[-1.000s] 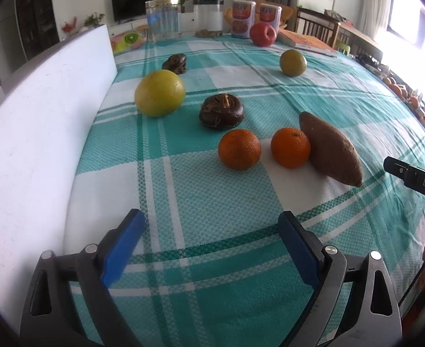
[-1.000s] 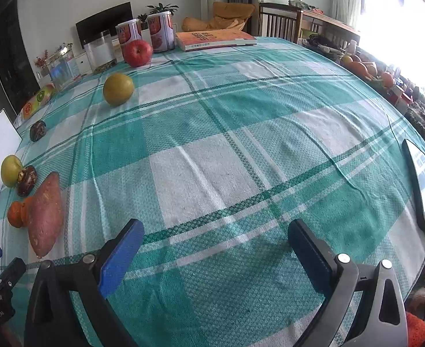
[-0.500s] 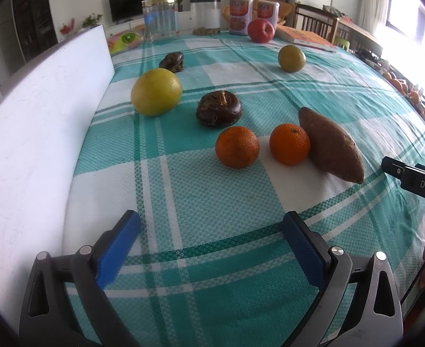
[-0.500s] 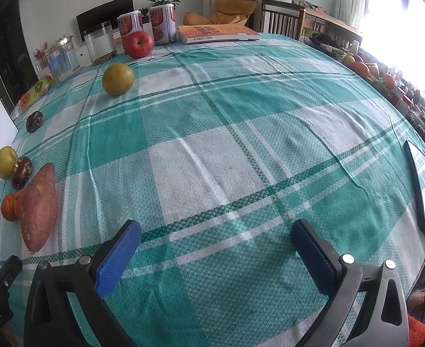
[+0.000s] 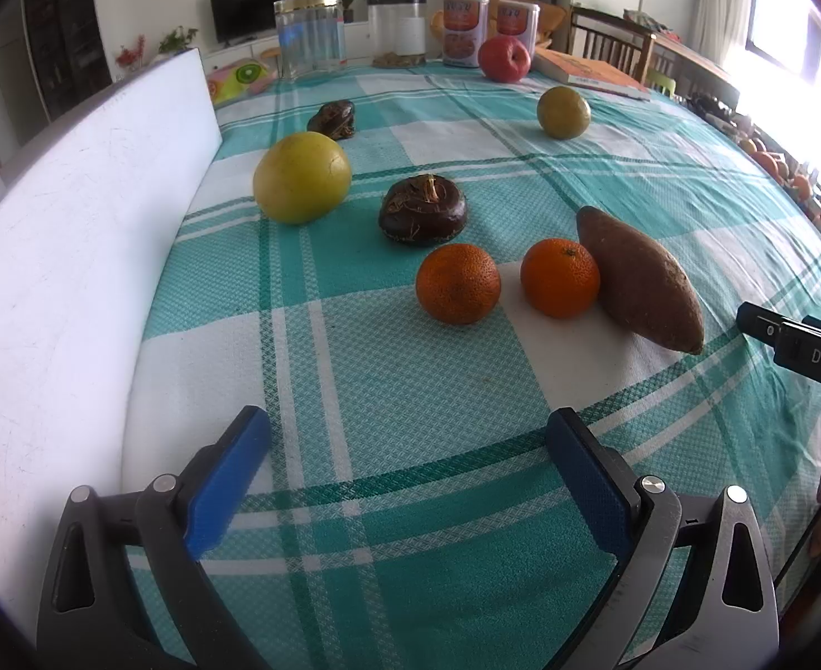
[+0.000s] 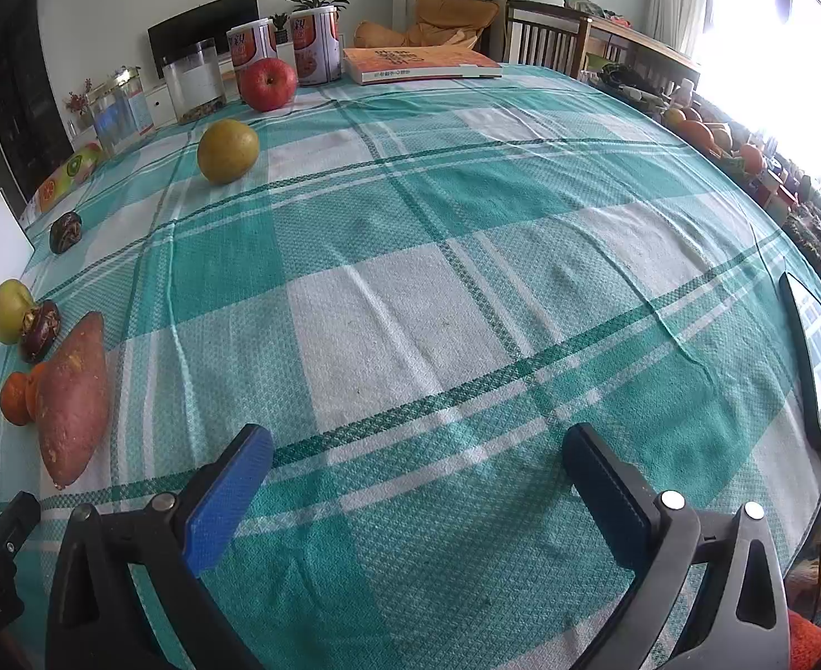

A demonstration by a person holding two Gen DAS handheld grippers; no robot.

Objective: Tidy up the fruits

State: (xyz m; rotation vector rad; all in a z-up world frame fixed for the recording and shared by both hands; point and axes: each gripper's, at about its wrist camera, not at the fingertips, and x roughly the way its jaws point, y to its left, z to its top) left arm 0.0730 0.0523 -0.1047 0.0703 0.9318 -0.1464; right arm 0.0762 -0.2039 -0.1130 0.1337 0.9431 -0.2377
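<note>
My left gripper (image 5: 404,474) is open and empty above the green checked tablecloth. Ahead of it lie two oranges (image 5: 457,290) (image 5: 560,277), a sweet potato (image 5: 639,279), a dark brown fruit (image 5: 422,209) and a big yellow fruit (image 5: 301,176). Farther off are a second dark fruit (image 5: 333,118), a green-yellow pear (image 5: 563,111) and a red apple (image 5: 504,58). My right gripper (image 6: 416,480) is open and empty over bare cloth. Its view shows the sweet potato (image 6: 72,391) at far left, the pear (image 6: 227,151) and the apple (image 6: 268,84).
A white board (image 5: 64,257) stands along the table's left side. Jars (image 5: 310,33), two cans (image 5: 465,28) and an orange book (image 6: 418,62) line the far edge. A tablet (image 6: 817,357) lies at the right edge. Chairs stand beyond.
Both grippers have drawn back slightly and tilted; the fruits sit a little higher in the views. No fruit has moved. Both stay open.
</note>
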